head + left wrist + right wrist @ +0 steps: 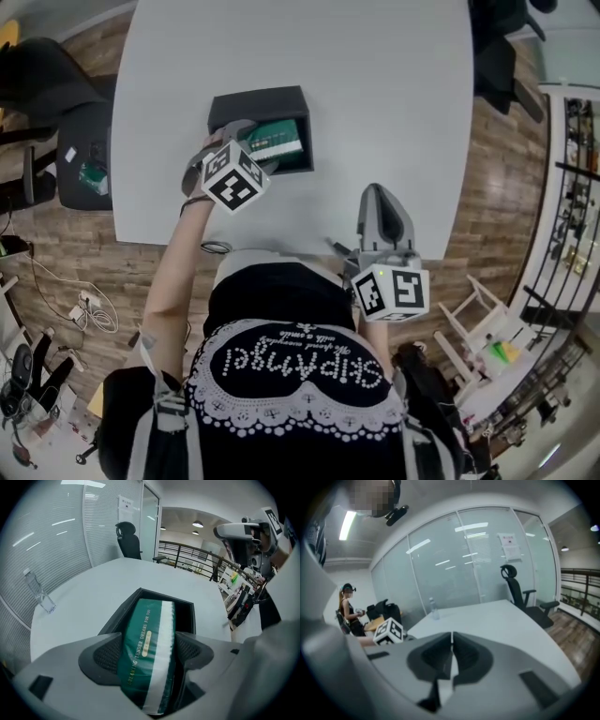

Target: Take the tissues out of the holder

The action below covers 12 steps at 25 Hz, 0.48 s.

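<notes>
A black open-topped holder (pixel 255 101) stands on the white table (pixel 384 94). In it lies a green tissue pack with a white stripe (pixel 278 141). My left gripper (pixel 249 144) points steeply down into the holder. In the left gripper view the tissue pack (pixel 143 639) lies between the wide-apart jaws of the left gripper (pixel 147 652), a pad close on each side, inside the holder (pixel 114 618). My right gripper (pixel 381 195) rests near the table's front edge. In the right gripper view the right gripper (pixel 451 649) is shut with nothing in it.
A clear water bottle (pixel 40 595) stands at the table's far side, also seen as the bottle (pixel 434 608) from the right. Office chairs (pixel 129 538) (pixel 519 592) stand beyond the table. Black chairs (pixel 56 89) crowd the left. A person (pixel 349 613) sits in the distance.
</notes>
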Each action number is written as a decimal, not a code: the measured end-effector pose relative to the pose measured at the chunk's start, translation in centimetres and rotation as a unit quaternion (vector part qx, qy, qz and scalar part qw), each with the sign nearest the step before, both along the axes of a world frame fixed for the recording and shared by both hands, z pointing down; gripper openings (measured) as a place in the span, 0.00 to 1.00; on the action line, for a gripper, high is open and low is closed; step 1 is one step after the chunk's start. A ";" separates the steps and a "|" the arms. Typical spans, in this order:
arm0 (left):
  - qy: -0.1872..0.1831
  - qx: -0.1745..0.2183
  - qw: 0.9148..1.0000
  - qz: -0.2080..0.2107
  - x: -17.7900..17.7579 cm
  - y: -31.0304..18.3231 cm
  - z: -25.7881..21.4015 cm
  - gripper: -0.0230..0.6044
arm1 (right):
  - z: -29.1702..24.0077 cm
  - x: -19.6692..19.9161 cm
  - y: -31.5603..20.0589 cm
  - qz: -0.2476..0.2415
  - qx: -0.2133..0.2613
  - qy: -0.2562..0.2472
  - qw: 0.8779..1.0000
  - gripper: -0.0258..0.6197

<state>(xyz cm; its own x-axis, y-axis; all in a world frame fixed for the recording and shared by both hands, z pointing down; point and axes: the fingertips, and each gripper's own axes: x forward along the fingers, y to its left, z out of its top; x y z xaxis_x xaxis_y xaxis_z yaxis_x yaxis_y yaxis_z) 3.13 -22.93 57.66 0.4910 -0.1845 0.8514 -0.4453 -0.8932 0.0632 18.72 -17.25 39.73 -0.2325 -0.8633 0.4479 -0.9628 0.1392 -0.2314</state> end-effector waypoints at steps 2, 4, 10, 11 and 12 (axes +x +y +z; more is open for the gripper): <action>-0.001 -0.005 1.000 0.001 0.0 0.0 0.2 0.59 | 0.1 0.0 0.0 0.000 -0.001 0.001 1.000 0.09; -0.004 -0.012 1.000 0.001 0.0 0.0 0.3 0.59 | 0.2 -0.1 -0.1 -0.001 -0.002 0.002 1.000 0.09; -0.012 -0.006 1.000 0.000 -0.1 -0.2 0.4 0.59 | 0.1 -0.6 -0.3 -0.004 -0.001 0.000 1.000 0.09; -0.012 -0.004 1.000 0.001 -0.1 -0.1 0.4 0.59 | 0.1 -0.6 -0.3 -0.004 -0.001 -0.001 1.000 0.09; -0.012 -0.003 1.000 0.002 -0.1 -0.1 0.5 0.59 | 0.1 -0.7 -0.3 -0.004 0.000 0.000 1.000 0.09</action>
